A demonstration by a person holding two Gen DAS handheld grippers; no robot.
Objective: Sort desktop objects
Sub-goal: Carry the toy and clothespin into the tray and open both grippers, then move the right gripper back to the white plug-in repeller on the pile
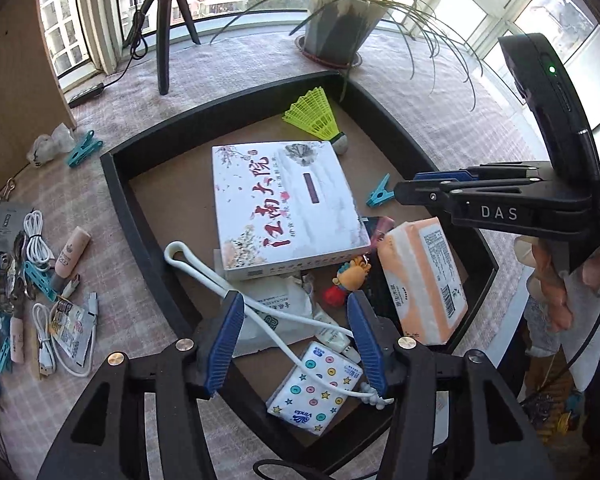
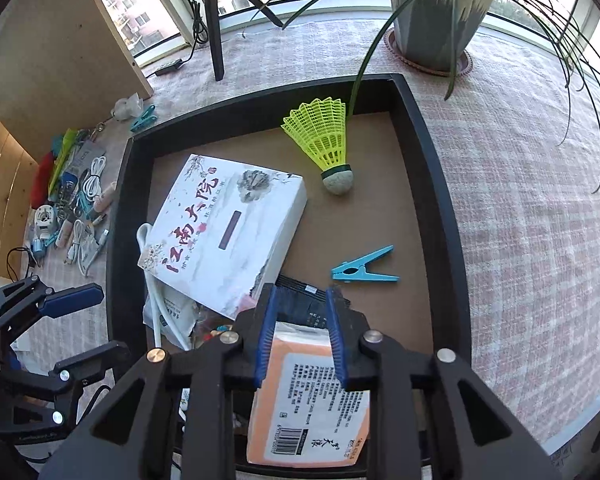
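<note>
A black tray (image 1: 148, 148) holds a white box with calligraphy (image 1: 288, 208), a yellow shuttlecock (image 1: 316, 116), a blue clothespin (image 1: 380, 192), a small toy figure (image 1: 348, 280), a white pouch (image 1: 276, 304), a patterned tissue pack (image 1: 316, 392) and an orange tissue pack (image 1: 420, 280). My left gripper (image 1: 296, 340) hangs open over the tray's near end. A white cable (image 1: 204, 268) runs loose between its fingers, untouched by the pads. My right gripper (image 2: 302, 340) stands open above the orange tissue pack (image 2: 308, 392), which lies in the tray (image 2: 420, 140).
Several cables, clips and small tubes (image 1: 40, 272) lie on the checked cloth left of the tray. A tripod (image 1: 164, 32) and a potted plant (image 1: 340, 28) stand behind it by the window. The right gripper (image 1: 404, 194) reaches in over the tray's right side, a gloved hand (image 1: 548, 280) holding it.
</note>
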